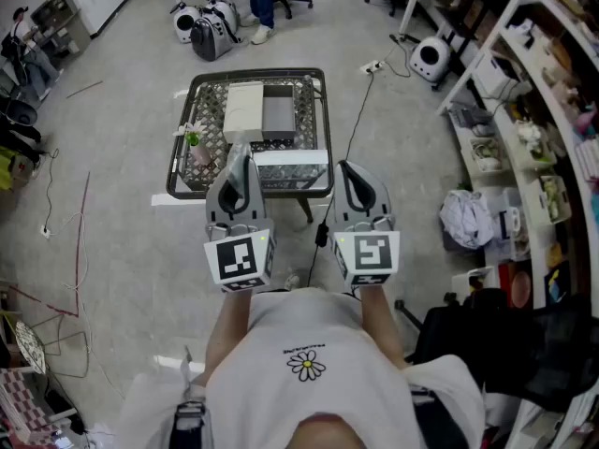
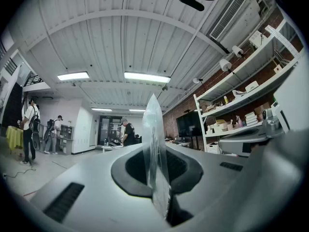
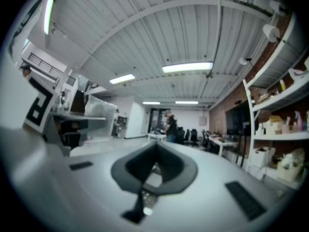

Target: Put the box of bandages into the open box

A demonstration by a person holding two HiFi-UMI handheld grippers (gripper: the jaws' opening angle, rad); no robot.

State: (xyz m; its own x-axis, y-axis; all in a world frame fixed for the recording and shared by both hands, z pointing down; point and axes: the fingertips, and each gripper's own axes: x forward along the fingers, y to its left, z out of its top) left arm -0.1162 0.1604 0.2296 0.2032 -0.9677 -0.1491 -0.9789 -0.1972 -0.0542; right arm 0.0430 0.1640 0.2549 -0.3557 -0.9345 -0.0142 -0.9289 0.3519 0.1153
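Grey floor (image 1: 112,157) all round, with a glass-topped table (image 1: 257,73) at twelve o'clock carrying the open box (image 1: 245,110). At eleven o'clock, left gripper (image 1: 241,152) pinched narrow on the clear box of bandages (image 2: 153,144), over the table's near edge. At one o'clock, right gripper (image 1: 345,168), closed together, empty.
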